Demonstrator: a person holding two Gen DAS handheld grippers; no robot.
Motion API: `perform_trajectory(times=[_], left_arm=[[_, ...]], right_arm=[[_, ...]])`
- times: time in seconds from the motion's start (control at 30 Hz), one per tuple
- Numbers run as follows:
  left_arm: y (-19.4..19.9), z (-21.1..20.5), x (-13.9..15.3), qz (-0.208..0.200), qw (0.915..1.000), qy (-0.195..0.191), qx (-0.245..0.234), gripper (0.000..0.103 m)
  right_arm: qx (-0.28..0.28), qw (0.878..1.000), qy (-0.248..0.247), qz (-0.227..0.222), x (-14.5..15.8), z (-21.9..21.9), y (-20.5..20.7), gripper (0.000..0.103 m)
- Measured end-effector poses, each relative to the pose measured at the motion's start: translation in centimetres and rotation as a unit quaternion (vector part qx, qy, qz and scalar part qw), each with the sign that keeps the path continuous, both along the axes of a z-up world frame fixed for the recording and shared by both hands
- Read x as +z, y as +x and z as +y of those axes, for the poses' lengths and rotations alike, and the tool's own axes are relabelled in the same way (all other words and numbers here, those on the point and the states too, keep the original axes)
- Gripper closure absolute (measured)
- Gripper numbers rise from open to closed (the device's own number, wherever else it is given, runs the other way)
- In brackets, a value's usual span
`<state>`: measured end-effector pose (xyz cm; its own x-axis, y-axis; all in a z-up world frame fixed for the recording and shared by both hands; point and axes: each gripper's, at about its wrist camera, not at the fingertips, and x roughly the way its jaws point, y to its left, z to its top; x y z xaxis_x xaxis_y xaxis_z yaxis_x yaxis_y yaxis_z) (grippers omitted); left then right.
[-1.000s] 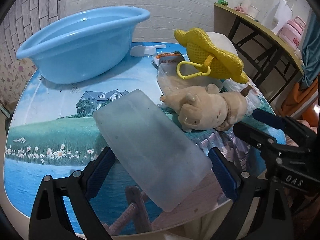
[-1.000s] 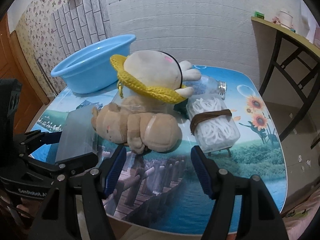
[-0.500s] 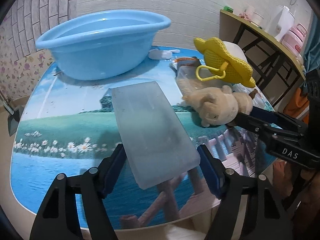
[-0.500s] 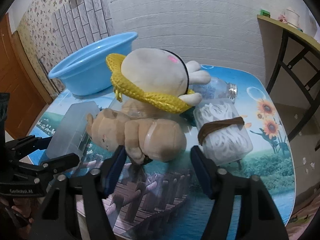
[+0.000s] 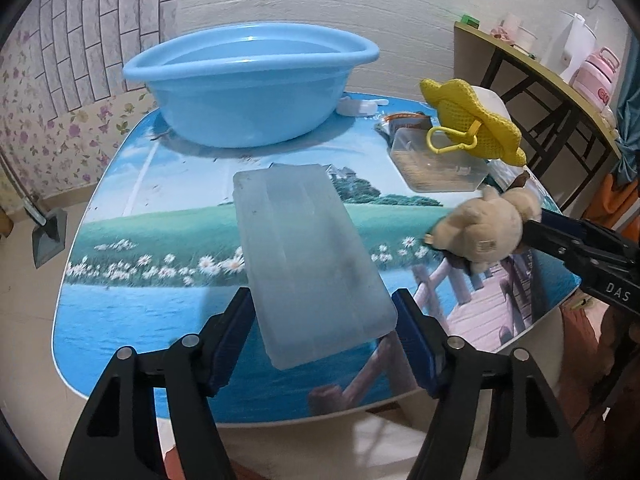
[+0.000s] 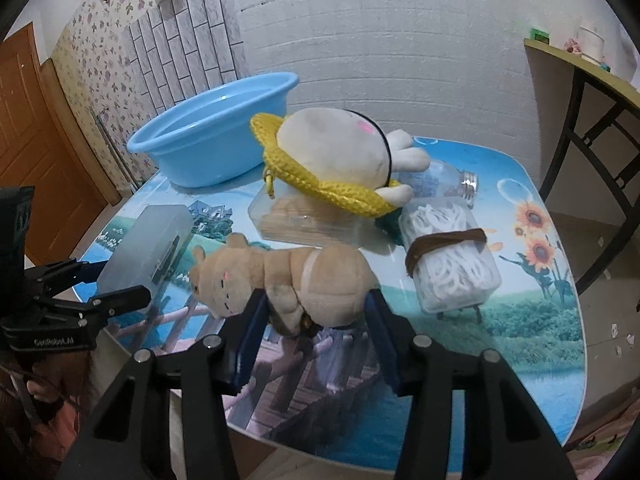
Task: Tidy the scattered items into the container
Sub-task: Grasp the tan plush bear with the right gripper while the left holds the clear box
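My left gripper (image 5: 322, 324) is shut on a frosted plastic box (image 5: 308, 256), held above the table; the box also shows in the right wrist view (image 6: 148, 248). My right gripper (image 6: 314, 330) is shut on a tan plush animal (image 6: 280, 276), lifted off the table; the plush also shows at the right of the left wrist view (image 5: 484, 232). The blue basin (image 5: 248, 88) stands at the table's far left, and in the right wrist view (image 6: 216, 140) it sits behind the items.
A white plush with a yellow knitted hat (image 6: 340, 164) lies on a clear box of sticks (image 6: 304, 224). A jar of white cotton (image 6: 452, 256) and a glass bottle (image 6: 444, 184) lie to the right. A side table (image 5: 560, 80) stands at the right.
My left gripper has closed on the frosted box, lifted it and turned it towards the basin. My right gripper has closed on the tan plush and raised it off the table.
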<state>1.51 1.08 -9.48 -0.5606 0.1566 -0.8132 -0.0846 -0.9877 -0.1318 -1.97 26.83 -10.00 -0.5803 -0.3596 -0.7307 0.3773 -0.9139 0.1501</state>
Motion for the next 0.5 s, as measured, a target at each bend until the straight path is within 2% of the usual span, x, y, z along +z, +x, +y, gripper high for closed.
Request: perform_trajectory(times=[0.23, 0.37, 0.5], left_arm=[[1.0, -0.7, 0.7, 0.015, 0.9995, -0.027, -0.004, 0.037], [0.7, -0.7, 0.7, 0.013, 0.9995, -0.029, -0.006, 0.037], [0.5, -0.6, 0.5, 0.009, 0.9996, -0.027, -0.002, 0.037]], right_arm=[[-0.01, 1.0, 0.024, -0.003, 0.7, 0.7, 1.4, 0.054], [-0.001, 0.999, 0.032, -0.002, 0.9, 0.6, 2.0, 0.051], [0.002, 0.999, 0.045, 0.004, 0.8, 0.0, 2.1, 0.038]])
